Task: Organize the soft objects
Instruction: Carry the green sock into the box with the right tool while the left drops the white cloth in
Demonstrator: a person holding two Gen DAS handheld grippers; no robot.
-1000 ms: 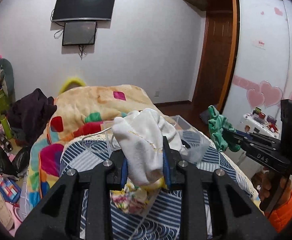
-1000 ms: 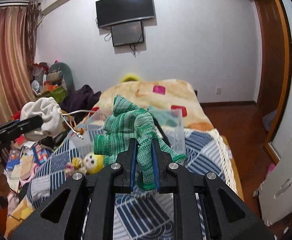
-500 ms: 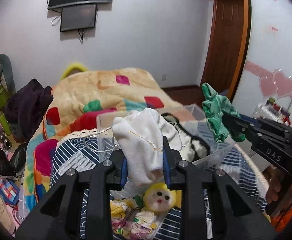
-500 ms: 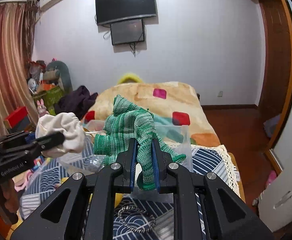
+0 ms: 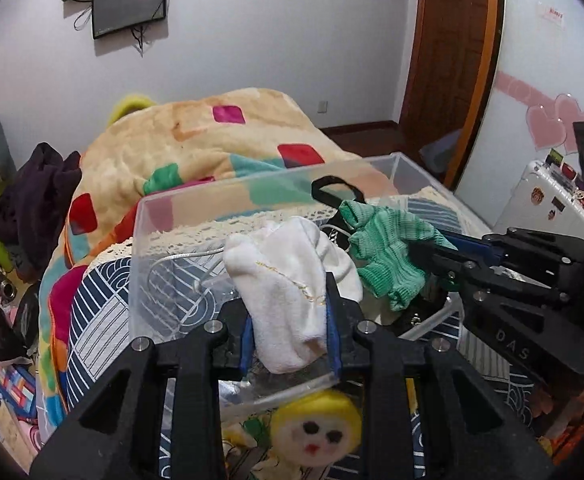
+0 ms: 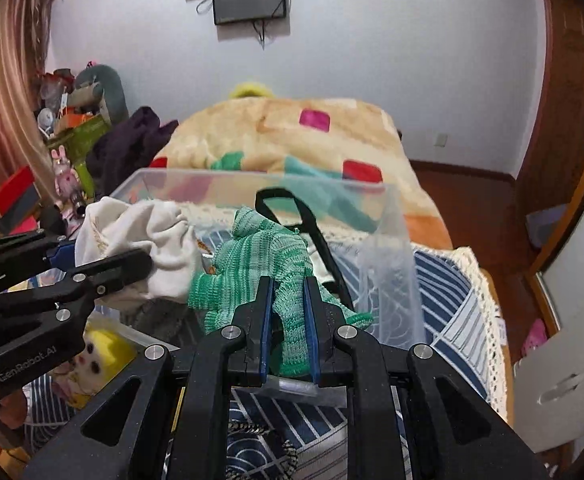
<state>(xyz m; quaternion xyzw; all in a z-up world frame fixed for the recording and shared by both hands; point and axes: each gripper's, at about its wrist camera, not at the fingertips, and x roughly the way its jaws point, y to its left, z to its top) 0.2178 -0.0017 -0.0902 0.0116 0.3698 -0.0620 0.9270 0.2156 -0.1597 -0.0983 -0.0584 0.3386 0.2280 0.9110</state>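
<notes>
While both pieces hang over the clear plastic bin on the bed, each is clamped fast — the left gripper pinches the white sock, the right gripper the green knit sock. To finish well, I judge each should sink inside the near wall before letting go, so neither sock drapes over the rim. They hang just beside each other; releasing one at a time avoids tangling with the black strap lying inside
</notes>
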